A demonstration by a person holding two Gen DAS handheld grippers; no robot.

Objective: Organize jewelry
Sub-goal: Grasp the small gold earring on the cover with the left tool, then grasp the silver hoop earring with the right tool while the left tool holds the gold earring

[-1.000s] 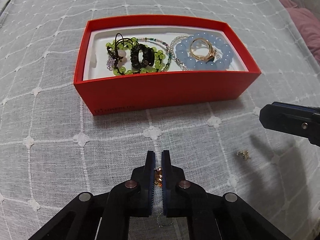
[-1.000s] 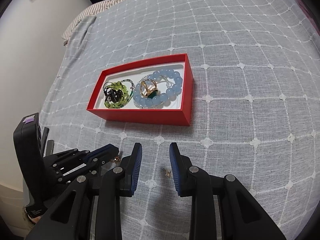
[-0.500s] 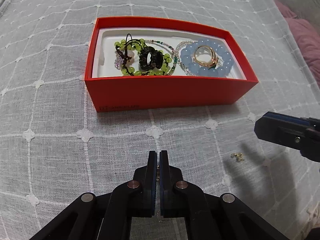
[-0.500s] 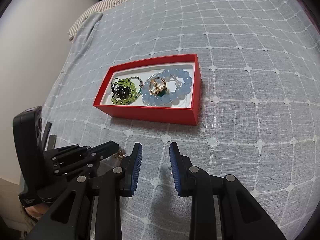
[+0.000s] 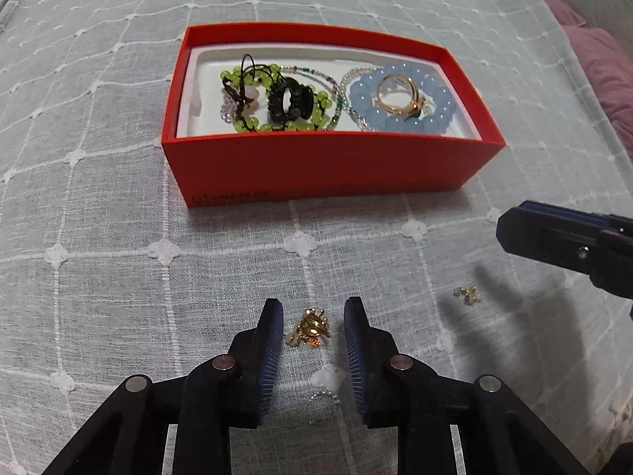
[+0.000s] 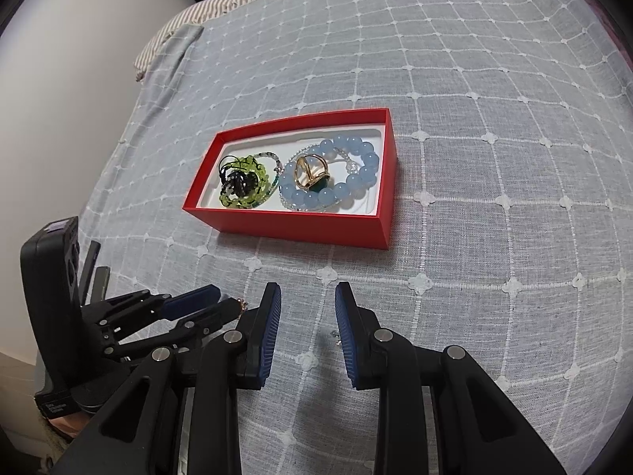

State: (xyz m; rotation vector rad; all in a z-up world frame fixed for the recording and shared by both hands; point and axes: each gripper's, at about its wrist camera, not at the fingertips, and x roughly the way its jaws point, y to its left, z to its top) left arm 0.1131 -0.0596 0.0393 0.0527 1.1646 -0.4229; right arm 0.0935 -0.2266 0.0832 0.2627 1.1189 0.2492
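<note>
Most of the jewelry is already packed — the red box [image 5: 324, 166] on the bedspread [image 5: 99, 158] holds, at its left, a green bead bracelet [image 5: 277, 124] with a dark ring [image 5: 289, 101] on it, and at its right a blue bead bracelet [image 5: 399, 99] with a gold ring [image 5: 397, 93] inside its loop.

Left to gather, by my reading: a gold earring [image 5: 310, 326] lying loose on the fabric near the box, between the fingers of the left claw [image 5: 314, 326], whose jaws are opening without touching it — and a smaller gold piece [image 5: 467, 294] to the right. The right claw [image 6: 307, 312] stands apart, empty, with a tiny piece on the fabric between its fingers.
</note>
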